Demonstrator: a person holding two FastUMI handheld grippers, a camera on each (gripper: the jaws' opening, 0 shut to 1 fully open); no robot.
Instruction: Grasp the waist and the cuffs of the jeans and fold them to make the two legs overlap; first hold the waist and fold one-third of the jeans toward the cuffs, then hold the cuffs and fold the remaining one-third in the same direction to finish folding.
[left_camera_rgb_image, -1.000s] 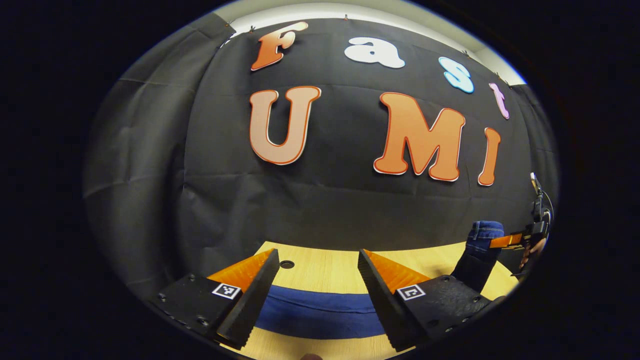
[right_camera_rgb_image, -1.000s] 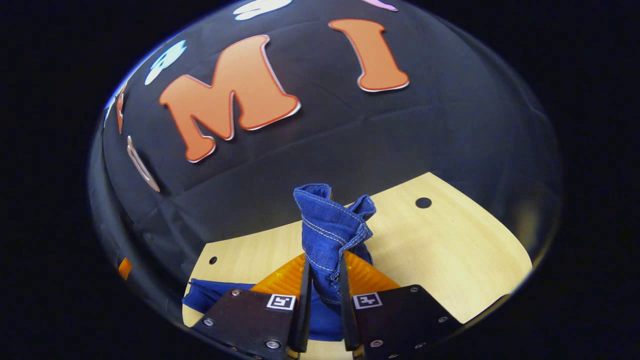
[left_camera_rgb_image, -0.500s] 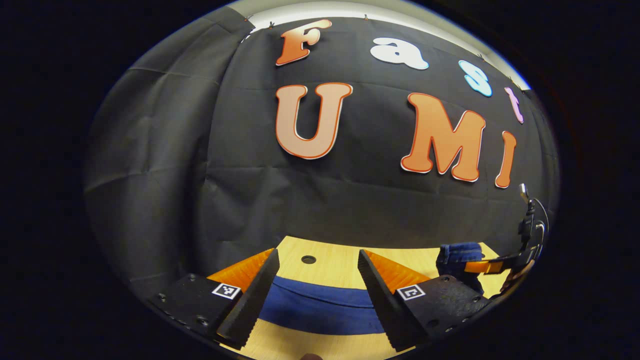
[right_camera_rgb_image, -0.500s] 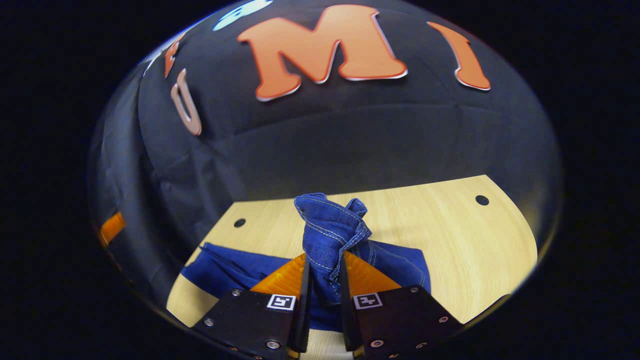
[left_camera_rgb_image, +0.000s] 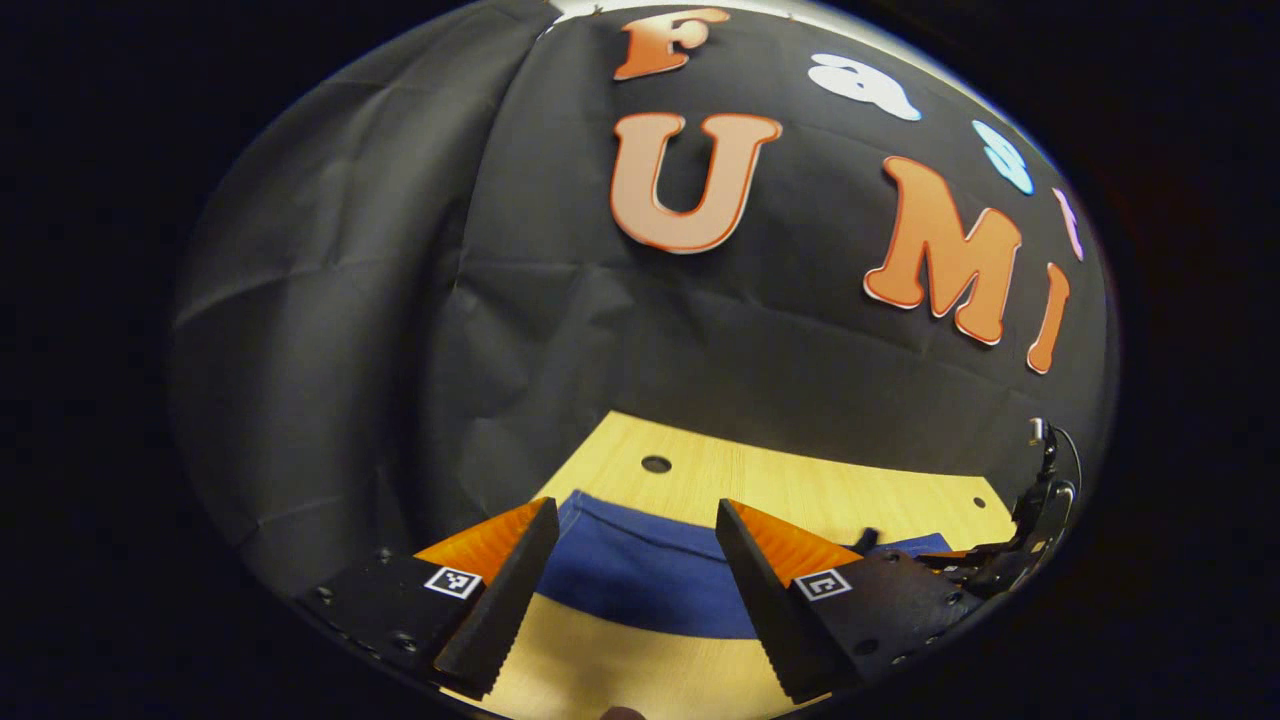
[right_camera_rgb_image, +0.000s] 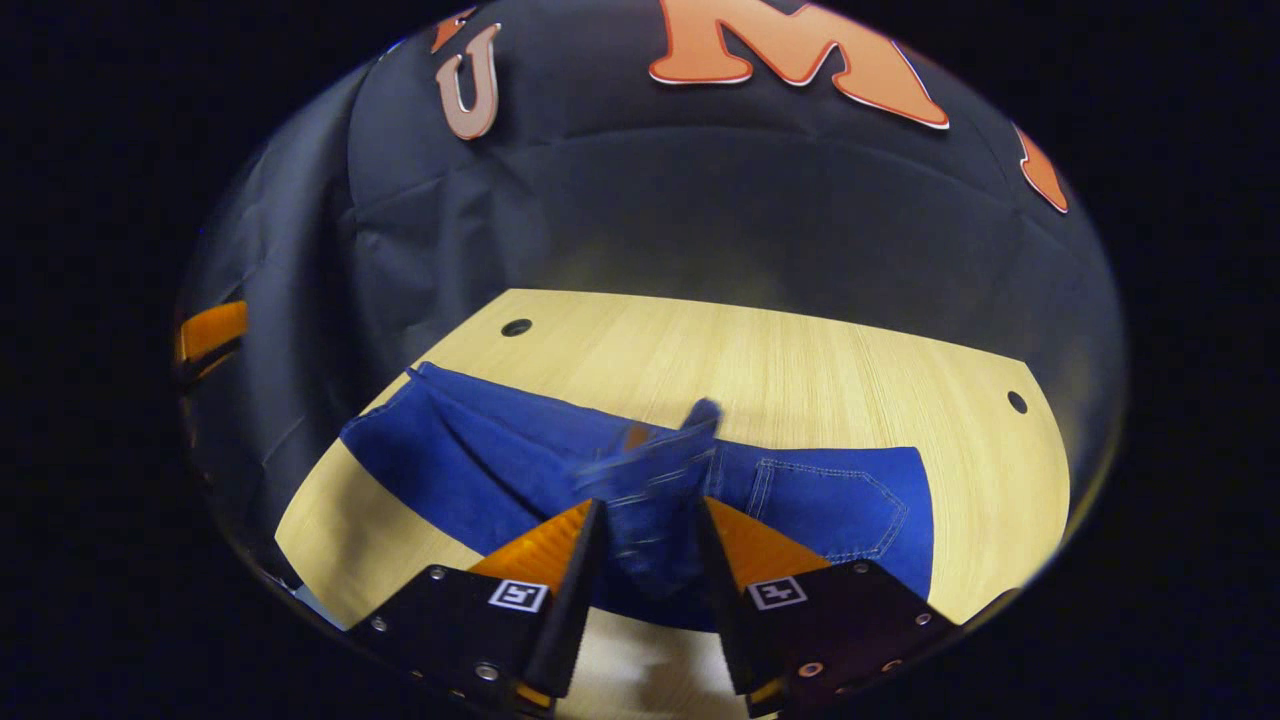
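**Jeans flat on table, one bunch between right fingers**

Right gripper view: jeans (right_camera_rgb_image: 480, 470) lie spread across the wooden table (right_camera_rgb_image: 800, 370), a back pocket showing to the right. Right gripper (right_camera_rgb_image: 645, 560) sits low over the near edge of the cloth. A blurred bunch of denim stands up between its fingers; the gap looks partly widened, and I cannot tell whether both fingers press on the cloth.

Left gripper view: left gripper (left_camera_rgb_image: 630, 580) has its fingers spread wide, nothing between them, held above the jeans (left_camera_rgb_image: 640, 575) and table (left_camera_rgb_image: 800, 490). The blue cloth runs across under the fingers. Right gripper (left_camera_rgb_image: 1010, 560) shows at far right, down by the table.

Two small holes in the tabletop near the far edge.
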